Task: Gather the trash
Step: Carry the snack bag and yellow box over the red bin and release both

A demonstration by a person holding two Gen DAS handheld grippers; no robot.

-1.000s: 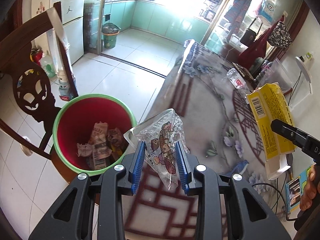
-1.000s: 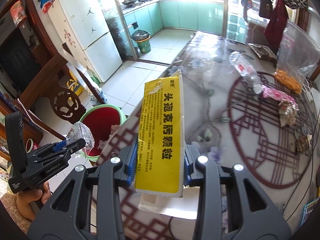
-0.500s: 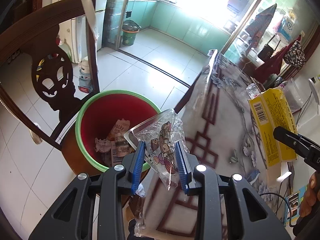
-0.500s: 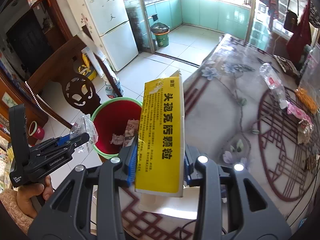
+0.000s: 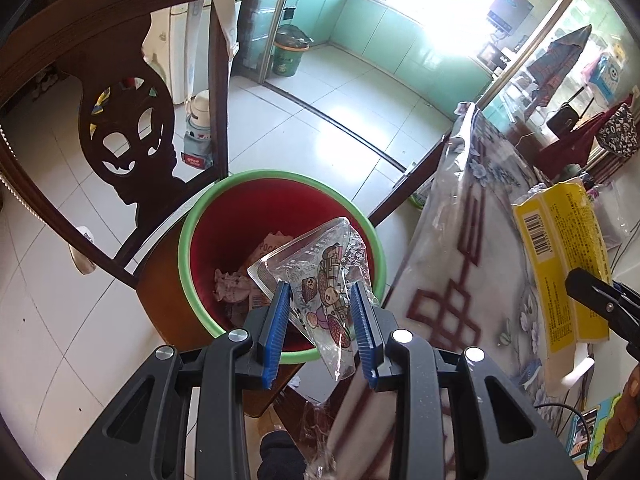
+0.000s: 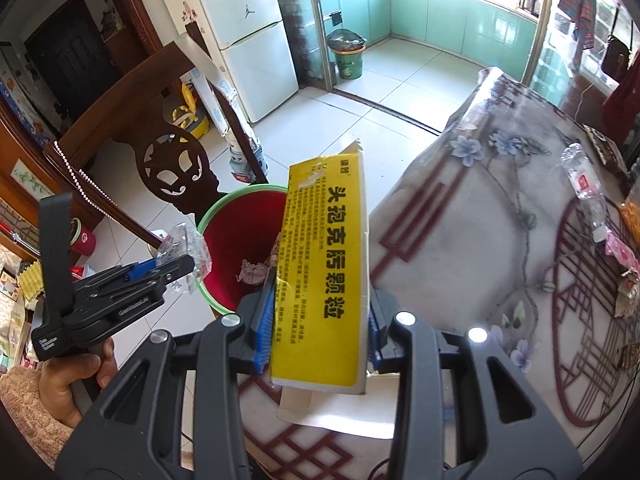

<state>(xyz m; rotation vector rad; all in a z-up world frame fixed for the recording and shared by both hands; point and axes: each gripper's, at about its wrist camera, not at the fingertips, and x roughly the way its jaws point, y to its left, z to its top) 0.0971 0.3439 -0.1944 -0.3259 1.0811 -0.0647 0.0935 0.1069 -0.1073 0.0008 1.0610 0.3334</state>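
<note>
1. The left gripper [image 5: 322, 330] is closed on a clear printed wrapper [image 5: 320, 276]; the wrapper's upper part stands over the near side of the bin [image 5: 188, 248], its tail hangs below the pads over the rim
2. The right gripper [image 6: 320, 320] is clamped on a yellow box [image 6: 324, 272], held upright between its blue pads [image 6: 266, 320]. In the right wrist view the box covers the right part of the bin's mouth and the table [image 6: 460, 248] edge, so I judge it not yet fully over the opening
3. The bin is red inside with a green rim, on the floor between a dark carved chair [image 5: 132, 136] and the table corner. It already holds crumpled paper [image 5: 230, 286] and other packets
4. Wrapper risk: it is light and stiff-creased. Let go near the rim, it could flutter or slide off the near edge onto the tiles. It may also cling to a pad and not fall at once
5. Box risk: it is long and sits beside the table edge. Released too early, it could strike the rim or the hanging tablecloth [image 5: 444, 216], tip and land outside
6. Crowding risk: both grippers head for one opening, so dropping together could knock them against each other or the chair back
7. Left on the table: a plastic bottle [image 6: 584, 184] and pink wrappers [image 6: 620, 252] near the far right side, well apart from the bin, so the task is not near done
</note>
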